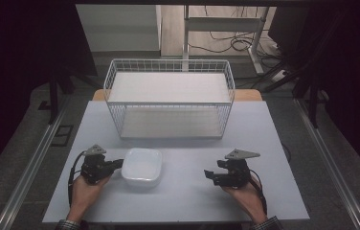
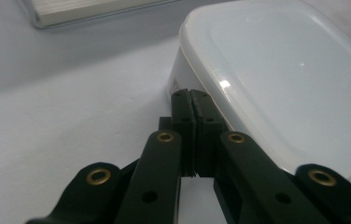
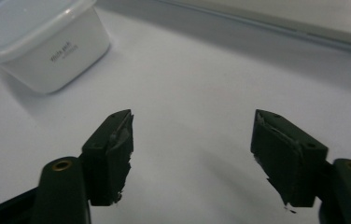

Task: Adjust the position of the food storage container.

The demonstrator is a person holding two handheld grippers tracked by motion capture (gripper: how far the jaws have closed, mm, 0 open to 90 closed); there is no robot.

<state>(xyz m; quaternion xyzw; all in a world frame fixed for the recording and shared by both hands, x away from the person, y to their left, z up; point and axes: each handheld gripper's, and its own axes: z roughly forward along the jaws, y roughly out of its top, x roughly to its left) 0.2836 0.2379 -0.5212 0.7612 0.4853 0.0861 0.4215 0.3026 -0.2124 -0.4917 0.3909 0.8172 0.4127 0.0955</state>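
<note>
Two grippers flank the tub (image 1: 141, 166): the left gripper (image 1: 117, 164), jaws clenched on nothing, touches its 9 o'clock wall; the right gripper (image 1: 208, 176) gapes, well apart at 3 o'clock. Pushing on could skid the light tub across the table (image 1: 183, 201).

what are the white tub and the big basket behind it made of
White tub: looks like glossy plastic, its translucent lid catching highlights, with small print on one side. Basket: thin white-coated metal wire, going by its open grid walls. The pale boards inside could be wood or laminate; I cannot tell which.
</note>
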